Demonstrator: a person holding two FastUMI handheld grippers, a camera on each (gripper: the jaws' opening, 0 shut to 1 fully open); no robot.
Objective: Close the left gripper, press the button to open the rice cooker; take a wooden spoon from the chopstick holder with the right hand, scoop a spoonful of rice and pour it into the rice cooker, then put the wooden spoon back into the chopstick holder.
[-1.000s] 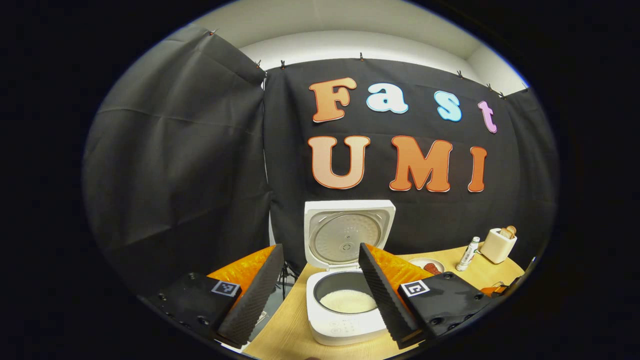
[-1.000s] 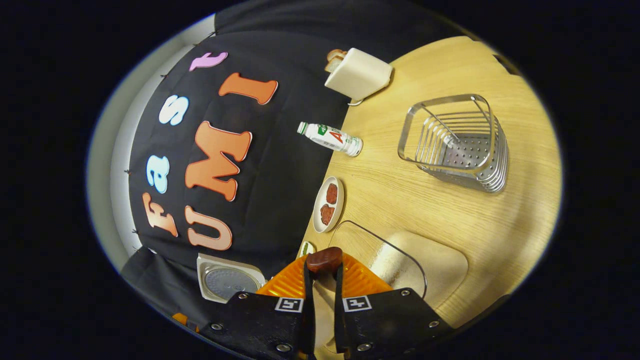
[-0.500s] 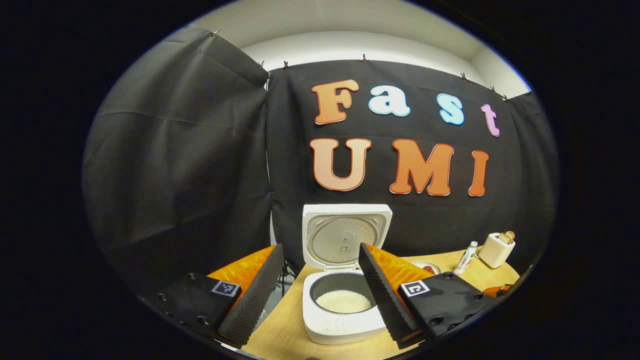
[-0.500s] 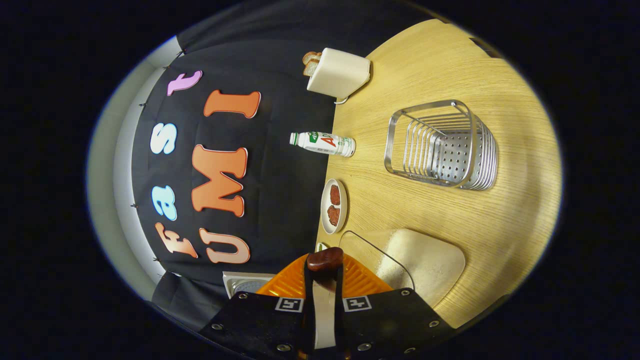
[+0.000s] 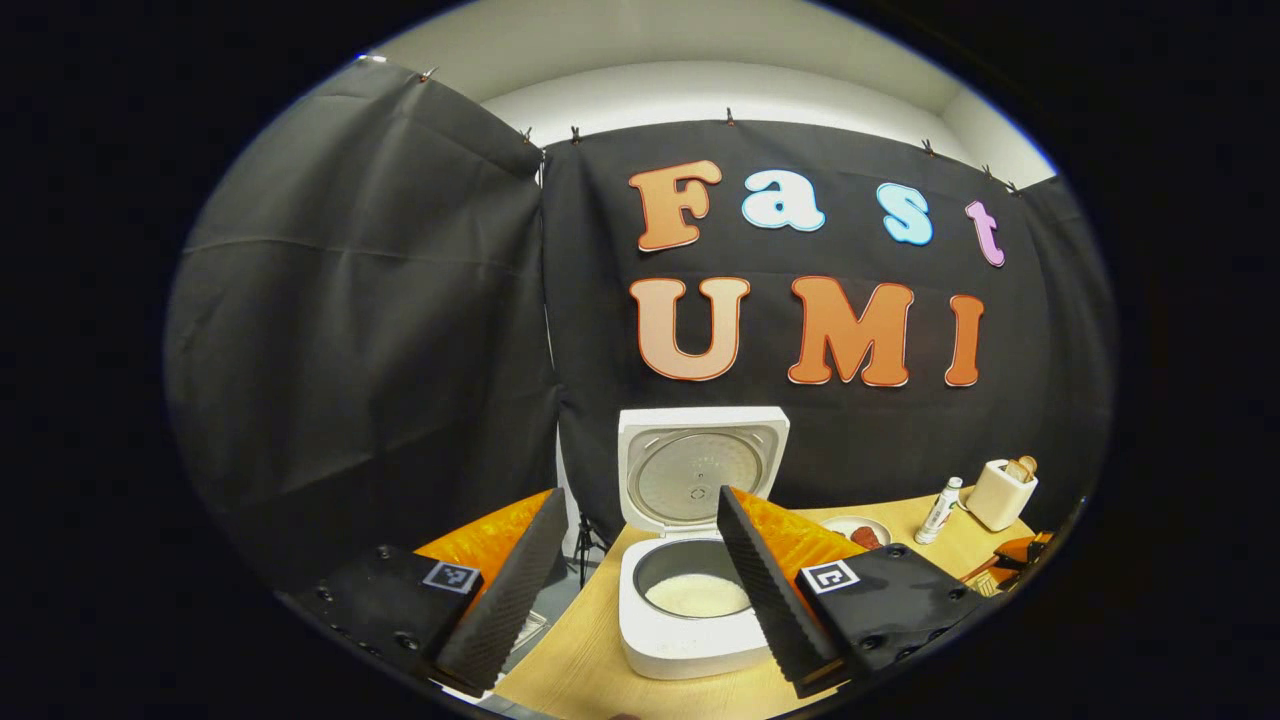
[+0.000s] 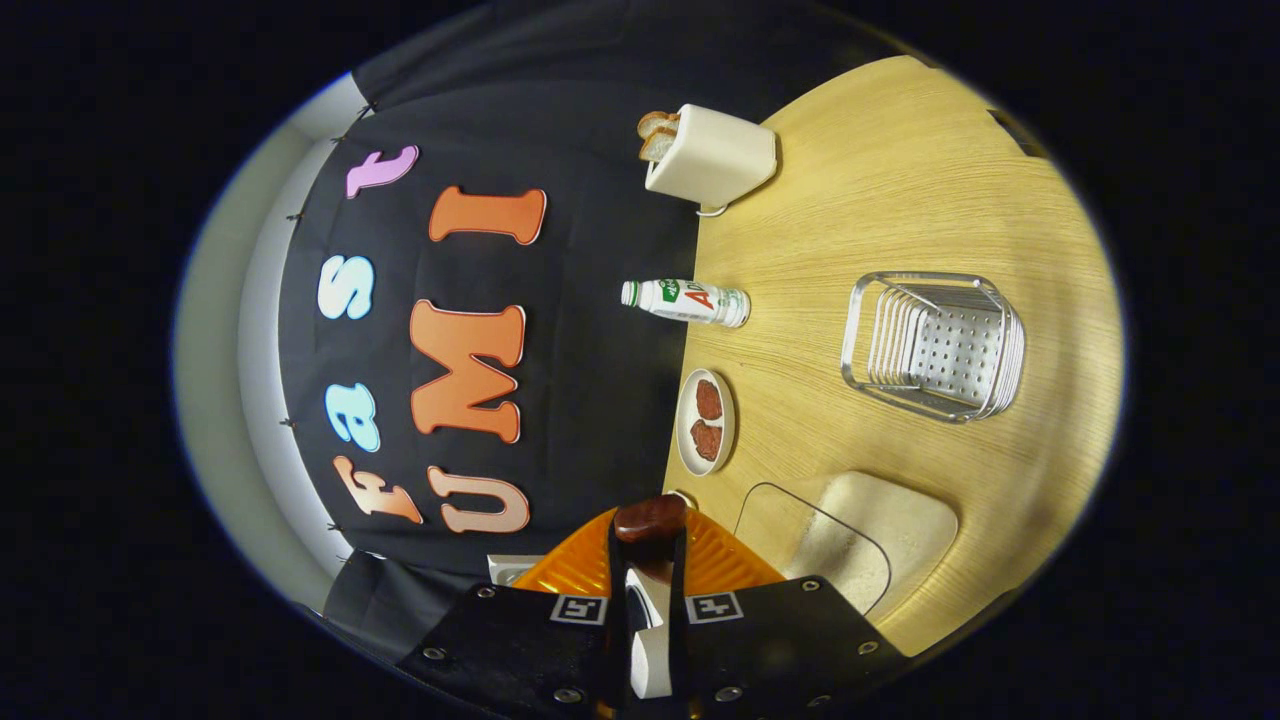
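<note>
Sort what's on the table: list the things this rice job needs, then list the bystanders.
Job:
- rice cooker, lid up, rice in the pot
- wooden spoon, held in the right gripper
- chopstick holder, empty wire basket
- clear rice container
- left gripper, jaws apart

Bystanders:
- toaster with bread
- bottle
- small plate with two brown pieces
</note>
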